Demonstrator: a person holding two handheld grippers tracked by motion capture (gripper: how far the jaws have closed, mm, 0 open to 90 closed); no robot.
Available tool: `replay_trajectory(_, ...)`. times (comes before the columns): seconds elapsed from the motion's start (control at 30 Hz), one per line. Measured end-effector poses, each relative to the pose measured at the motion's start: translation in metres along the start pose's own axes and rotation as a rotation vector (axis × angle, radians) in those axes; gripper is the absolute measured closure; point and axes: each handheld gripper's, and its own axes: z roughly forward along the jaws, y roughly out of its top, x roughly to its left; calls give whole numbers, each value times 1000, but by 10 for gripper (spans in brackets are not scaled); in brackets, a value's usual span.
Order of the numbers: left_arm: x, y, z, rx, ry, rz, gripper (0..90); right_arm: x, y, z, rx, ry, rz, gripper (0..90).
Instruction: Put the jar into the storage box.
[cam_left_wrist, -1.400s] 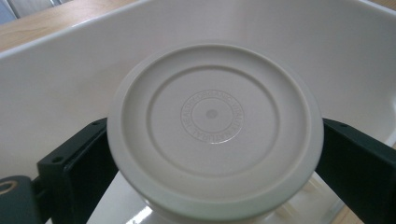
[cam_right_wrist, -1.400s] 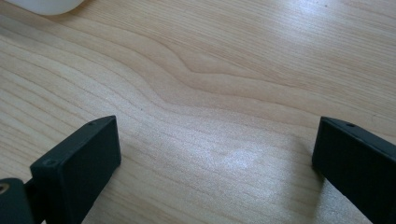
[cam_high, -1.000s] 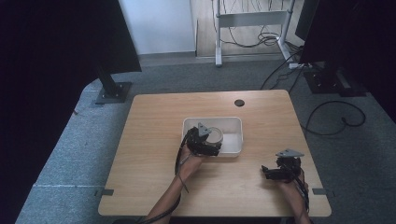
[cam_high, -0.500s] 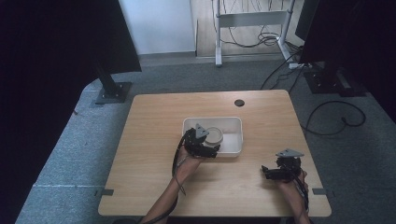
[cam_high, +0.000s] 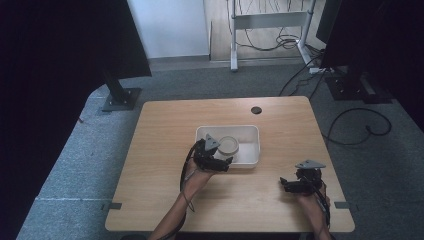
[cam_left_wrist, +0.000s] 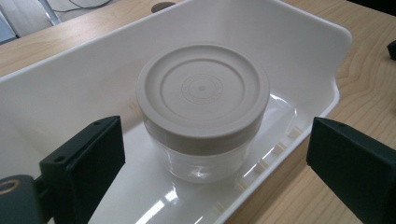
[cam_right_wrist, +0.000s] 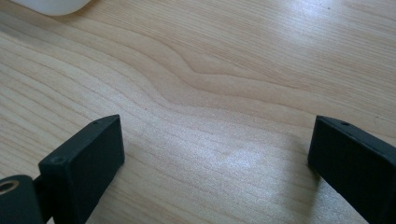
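Starting at the left side: the left gripper (cam_high: 220, 161) sits at the near edge of the white tray (cam_high: 250, 131), held in the person's left hand (cam_high: 196, 179). Its jaws are spread wide and have hold of nothing. In the left gripper view, the jar (cam_left_wrist: 203, 109) stands upright straight ahead of that gripper, between the lines of the two jaws but a bit beyond their tips, not touching either one. It's a clear jar with a cream lid (cam_left_wrist: 202, 93) screwed on, sitting on the tray floor. The left jaw hangs over the inside of the tray, the right jaw is out past the tray's near wall, over the wooden table (cam_high: 165, 130).

Moving right: the right gripper (cam_high: 286, 184) is well apart from the tray, low over the table's near right part, held in the right hand (cam_high: 311, 201). Its jaws are also wide open with nothing between them, just bare wood grain under them in the right gripper view. A rounded white corner (cam_right_wrist: 53, 5), probably the tray, peeks in far ahead of it and to its left.
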Motion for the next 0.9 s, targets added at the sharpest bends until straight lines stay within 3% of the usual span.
replay_trajectory(0.9,7,-24,-47,-53,-10,-22,50,0,0,0,-2,2,-2,37)
